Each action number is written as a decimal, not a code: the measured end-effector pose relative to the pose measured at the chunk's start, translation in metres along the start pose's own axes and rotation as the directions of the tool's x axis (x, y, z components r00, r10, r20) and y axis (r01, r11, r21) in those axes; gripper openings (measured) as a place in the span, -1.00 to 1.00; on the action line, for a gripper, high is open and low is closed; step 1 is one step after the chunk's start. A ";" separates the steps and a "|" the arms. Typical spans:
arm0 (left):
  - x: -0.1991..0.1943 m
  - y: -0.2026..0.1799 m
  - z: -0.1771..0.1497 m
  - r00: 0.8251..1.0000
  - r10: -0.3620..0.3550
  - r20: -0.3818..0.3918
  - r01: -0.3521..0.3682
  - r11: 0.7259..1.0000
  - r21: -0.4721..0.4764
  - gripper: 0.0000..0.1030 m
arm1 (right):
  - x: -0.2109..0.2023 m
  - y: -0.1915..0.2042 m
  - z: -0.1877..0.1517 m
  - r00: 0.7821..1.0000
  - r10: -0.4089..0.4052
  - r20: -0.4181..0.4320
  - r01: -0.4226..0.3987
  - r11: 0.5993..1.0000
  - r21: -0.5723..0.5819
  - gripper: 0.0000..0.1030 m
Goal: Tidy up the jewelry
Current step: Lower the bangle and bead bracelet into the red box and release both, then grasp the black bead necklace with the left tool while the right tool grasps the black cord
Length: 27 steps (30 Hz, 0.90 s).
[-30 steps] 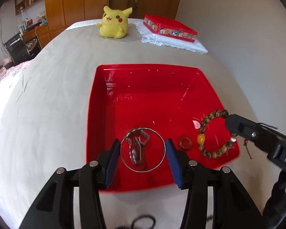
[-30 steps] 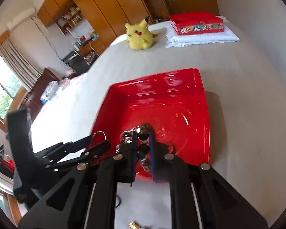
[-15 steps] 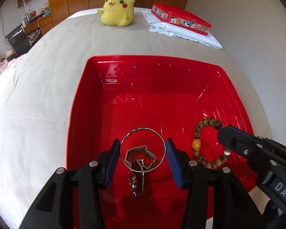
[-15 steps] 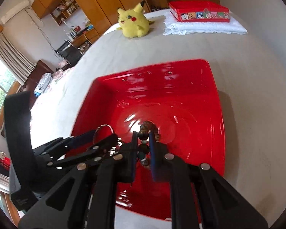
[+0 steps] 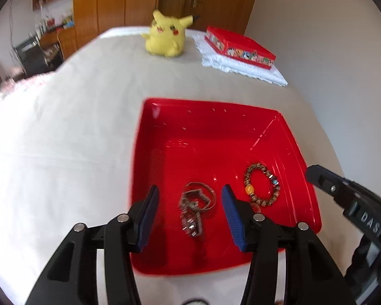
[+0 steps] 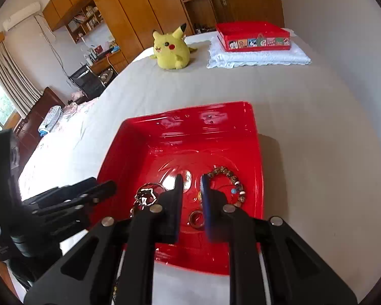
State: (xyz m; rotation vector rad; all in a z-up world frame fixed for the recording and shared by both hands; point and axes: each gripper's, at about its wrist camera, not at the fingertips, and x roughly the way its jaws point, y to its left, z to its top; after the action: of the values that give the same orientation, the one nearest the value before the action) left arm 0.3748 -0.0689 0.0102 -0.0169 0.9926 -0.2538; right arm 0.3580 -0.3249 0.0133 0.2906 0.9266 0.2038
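Note:
A red tray (image 5: 205,147) (image 6: 185,139) lies on the grey bed sheet. A silver hoop with metal charms (image 5: 190,208) (image 6: 147,194) rests on the tray floor, below and between the blue pads of my left gripper (image 5: 189,189), which is open and touches nothing. A brown bead bracelet (image 5: 249,178) (image 6: 226,170) lies flat in the tray to the right. My right gripper (image 6: 191,179) hangs over the tray with its jaws opening and a narrow gap between them; nothing is pinched. A small brown ring (image 6: 193,225) lies under that gap.
A yellow plush toy (image 5: 165,35) (image 6: 171,48) and a red tin box (image 5: 238,45) (image 6: 254,35) on a folded white cloth sit at the far end of the bed. A wall runs along the right. A desk and chair stand beyond the bed's left side.
The silver hoop left my left pads and now lies in the tray. The bead bracelet dropped from my right pads into the tray. Both grippers drew back from the tray.

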 end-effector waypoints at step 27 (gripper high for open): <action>-0.045 0.032 -0.162 0.988 0.079 -0.133 -0.078 0.997 0.012 0.24 | -0.052 0.019 -0.137 0.979 0.048 -0.199 -0.056 0.998 -0.037 -0.73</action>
State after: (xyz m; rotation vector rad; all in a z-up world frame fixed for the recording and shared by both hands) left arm 0.2236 -0.0118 -0.0454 0.0456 1.1229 -0.1877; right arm 0.2158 -0.3003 -0.0191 0.2581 1.1106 0.3046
